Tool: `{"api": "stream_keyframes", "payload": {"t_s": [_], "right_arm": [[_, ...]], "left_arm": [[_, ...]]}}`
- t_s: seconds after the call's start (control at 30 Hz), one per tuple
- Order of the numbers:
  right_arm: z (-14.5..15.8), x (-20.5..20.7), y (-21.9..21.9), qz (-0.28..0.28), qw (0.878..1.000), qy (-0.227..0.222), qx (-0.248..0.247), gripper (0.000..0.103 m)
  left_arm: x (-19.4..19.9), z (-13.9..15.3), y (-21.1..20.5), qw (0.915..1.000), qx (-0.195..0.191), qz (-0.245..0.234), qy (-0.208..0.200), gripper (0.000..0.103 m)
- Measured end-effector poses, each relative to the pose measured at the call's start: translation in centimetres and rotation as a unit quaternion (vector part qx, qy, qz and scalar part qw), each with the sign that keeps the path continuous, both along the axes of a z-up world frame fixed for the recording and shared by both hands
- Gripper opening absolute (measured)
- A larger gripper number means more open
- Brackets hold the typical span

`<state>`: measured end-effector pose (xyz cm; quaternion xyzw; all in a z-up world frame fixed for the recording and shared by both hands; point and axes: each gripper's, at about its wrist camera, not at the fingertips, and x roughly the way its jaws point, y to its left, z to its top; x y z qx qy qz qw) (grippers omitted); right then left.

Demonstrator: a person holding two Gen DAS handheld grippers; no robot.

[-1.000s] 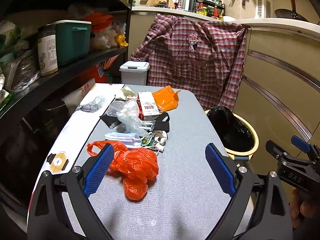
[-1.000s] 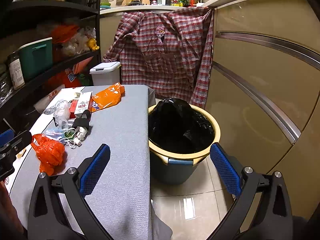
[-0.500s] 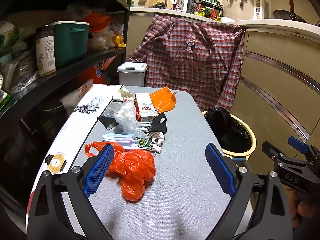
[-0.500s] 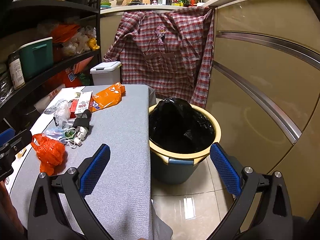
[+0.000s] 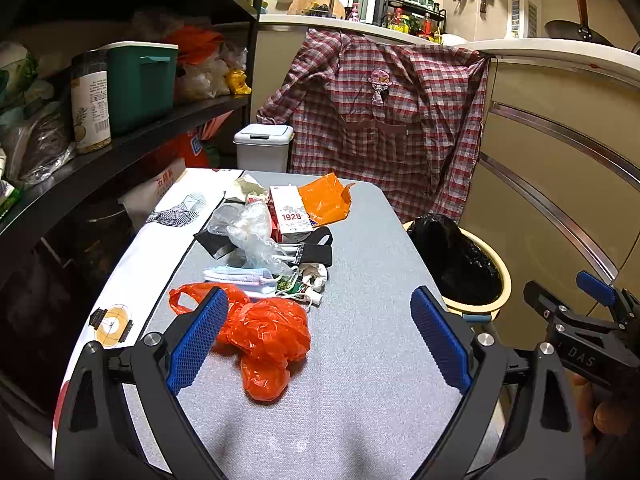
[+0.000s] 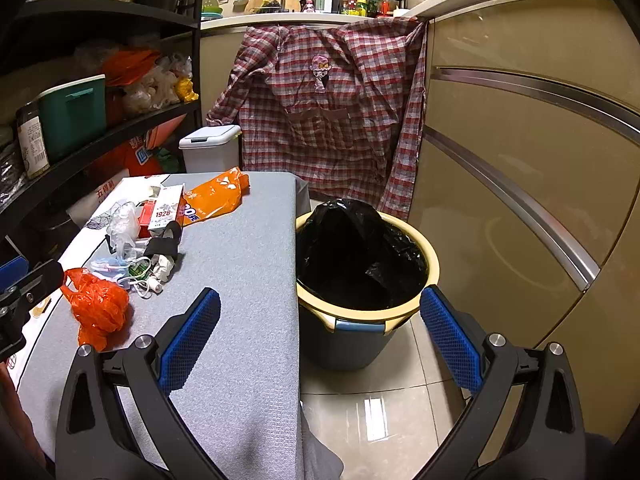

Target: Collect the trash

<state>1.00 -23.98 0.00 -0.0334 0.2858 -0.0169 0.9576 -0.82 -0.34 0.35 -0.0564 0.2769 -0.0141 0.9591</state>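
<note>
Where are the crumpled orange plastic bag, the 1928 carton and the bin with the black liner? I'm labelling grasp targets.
crumpled orange plastic bag (image 5: 266,334): left wrist view, on its bunched middle.
1928 carton (image 5: 290,210): left wrist view, on its printed top face.
bin with the black liner (image 6: 430,276): right wrist view, on its yellow rim.

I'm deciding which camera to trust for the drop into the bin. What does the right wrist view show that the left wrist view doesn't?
Only the right wrist view shows the whole bin: its full yellow rim, the blue body below, and the tiled floor it stands on. Only the left wrist view shows the blue face mask plainly and the right gripper from the side. Both show the crumpled red bag, the 1928 carton, the orange wrapper on the grey table, and the plaid shirt behind.
</note>
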Motion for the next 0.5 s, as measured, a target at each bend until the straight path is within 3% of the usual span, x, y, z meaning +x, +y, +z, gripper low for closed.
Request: {"api": "stream_keyframes", "payload": {"t_s": [0.5], "right_arm": [[0.12, 0.02, -0.18, 0.0, 1.0, -0.002, -0.001, 0.097]], "left_arm": [[0.02, 0.05, 0.01, 1.0, -0.001, 0.0, 0.0, 0.09]]}}
